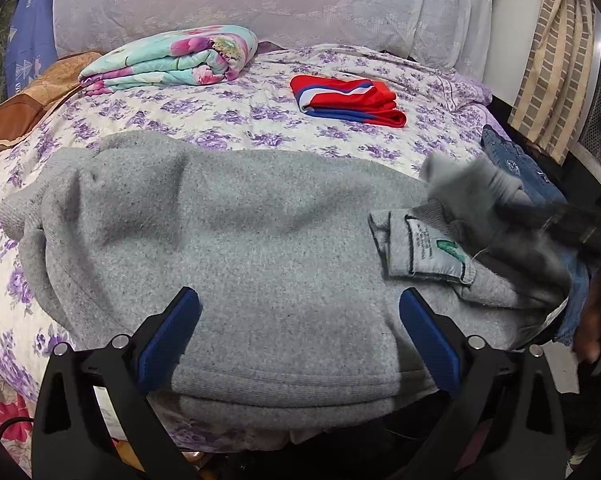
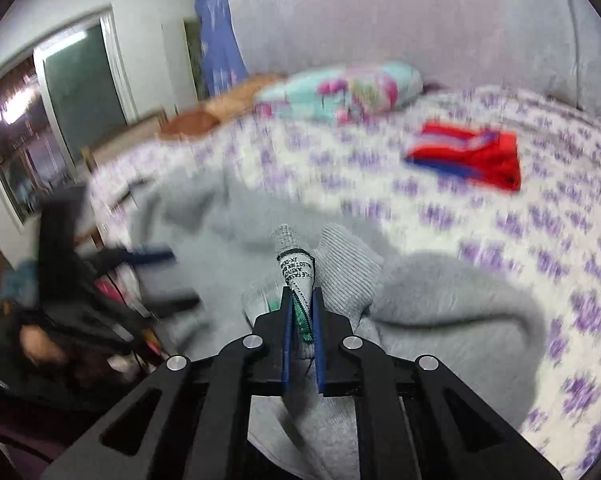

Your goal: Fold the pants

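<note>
Sewn label [image 1: 428, 252] on grey pants [image 1: 240, 240]: small print, green logo, text illegible.

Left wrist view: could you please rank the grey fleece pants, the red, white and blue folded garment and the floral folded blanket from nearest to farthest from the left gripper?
1. Grey fleece pants, directly beneath the left gripper.
2. Red, white and blue folded garment, beyond, right of centre.
3. Floral folded blanket, far left, by the pillows.

The left wrist camera sat close above the near edge of the bed [image 1: 260, 120], looking forward and downward between its own claw [image 1: 300, 340] across the grey pants [image 1: 240, 232] toward the curtain. The right wrist camera looked from the bed's right side, angled left toward a window [image 2: 80, 100], blurred. Both views shared the pants, the red folded garment [image 1: 348, 100] and the floral bundle [image 1: 172, 60].
</note>
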{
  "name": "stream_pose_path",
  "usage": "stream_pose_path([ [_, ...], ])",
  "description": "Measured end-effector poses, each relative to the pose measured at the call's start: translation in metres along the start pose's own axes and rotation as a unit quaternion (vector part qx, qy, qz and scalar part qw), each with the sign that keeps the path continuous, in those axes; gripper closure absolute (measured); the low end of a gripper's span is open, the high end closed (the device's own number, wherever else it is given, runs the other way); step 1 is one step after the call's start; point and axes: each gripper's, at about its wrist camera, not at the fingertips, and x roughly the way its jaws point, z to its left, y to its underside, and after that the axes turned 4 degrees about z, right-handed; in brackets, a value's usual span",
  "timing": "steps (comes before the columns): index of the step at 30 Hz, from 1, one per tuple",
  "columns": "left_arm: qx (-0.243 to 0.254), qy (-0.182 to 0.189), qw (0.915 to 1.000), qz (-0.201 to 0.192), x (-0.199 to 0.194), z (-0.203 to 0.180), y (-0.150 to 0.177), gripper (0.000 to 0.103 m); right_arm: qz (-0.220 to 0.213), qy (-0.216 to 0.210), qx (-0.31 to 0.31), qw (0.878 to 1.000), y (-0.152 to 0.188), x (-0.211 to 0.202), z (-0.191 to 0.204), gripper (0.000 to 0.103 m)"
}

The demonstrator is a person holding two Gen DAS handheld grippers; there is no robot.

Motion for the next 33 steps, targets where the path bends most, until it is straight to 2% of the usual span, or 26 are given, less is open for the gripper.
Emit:
stream_pose_path([
  [2,-0.001,0.000,1.0000,0.000,0.001,0.000,0.000,0.005,-0.018,-0.006,-0.015,1.000,-0.012,-0.008,0.010,0.094],
  [4,-0.002,0.000,1.0000,0.000,0.002,0.001,0.001,0.005,-0.004,-0.016,-0.035,0.999,-0.015,0.005,0.023,0.094],
  [5,-0.003,0.001,1.0000,-0.001,0.001,0.002,0.001,0.005,0.014,-0.018,-0.045,0.999,-0.013,0.018,0.028,0.093],
  [6,-0.004,0.001,1.0000,-0.001,0.001,0.002,0.001,0.005,0.050,-0.010,-0.056,0.997,-0.005,0.041,0.031,0.093],
  [8,-0.005,0.005,1.0000,0.000,-0.001,0.003,0.001,0.005,0.108,-0.015,-0.042,0.993,0.014,0.081,0.022,0.092],
  [9,-0.006,0.008,0.9999,-0.002,-0.005,0.005,0.002,0.005,0.092,-0.020,-0.041,0.995,0.019,0.079,0.020,0.092],
  [11,-0.019,0.021,0.9996,-0.009,-0.017,0.015,0.003,0.005,0.084,-0.018,-0.047,0.995,0.020,0.074,0.022,0.089],
  [12,-0.029,0.030,0.9991,-0.009,-0.022,0.020,0.003,0.005,0.081,-0.020,-0.046,0.995,0.020,0.070,0.023,0.086],
  [14,-0.077,0.063,0.9950,-0.011,-0.039,0.047,0.004,0.005,0.071,-0.025,-0.053,0.996,0.021,0.066,0.026,0.071],
  [16,-0.118,0.069,0.9906,-0.012,-0.049,0.073,0.007,0.005,0.054,-0.027,-0.071,0.996,0.024,0.058,0.035,0.040],
  [17,-0.137,0.081,0.9871,-0.007,-0.051,0.085,0.010,0.005,0.042,-0.021,-0.088,0.995,0.025,0.053,0.042,0.036],
  [19,-0.191,0.058,0.9798,-0.004,-0.053,0.112,0.016,0.005,0.020,-0.012,-0.107,0.994,0.025,0.044,0.051,0.034],
  [22,-0.264,0.100,0.9592,-0.001,-0.048,0.141,0.024,0.005,0.000,-0.016,-0.104,0.994,0.023,0.033,0.050,0.034],
  [25,-0.286,0.121,0.9502,0.019,-0.023,0.147,0.019,0.005,-0.016,-0.023,-0.089,0.996,0.021,0.024,0.044,0.034],
  [26,-0.300,0.132,0.9446,0.021,-0.014,0.149,0.016,0.005,-0.024,-0.025,-0.083,0.996,0.020,0.019,0.042,0.034],
  [29,-0.318,0.146,0.9369,-0.007,-0.004,0.153,0.005,0.005,-0.049,-0.024,-0.076,0.996,0.022,0.003,0.038,0.033],
  [32,-0.347,0.169,0.9225,-0.022,0.007,0.159,-0.003,0.006,-0.072,-0.020,-0.056,0.996,0.028,-0.013,0.026,0.033],
  [33,-0.354,0.171,0.9191,-0.025,0.010,0.159,-0.003,0.011,-0.082,-0.016,-0.039,0.996,0.031,-0.021,0.018,0.033],
])
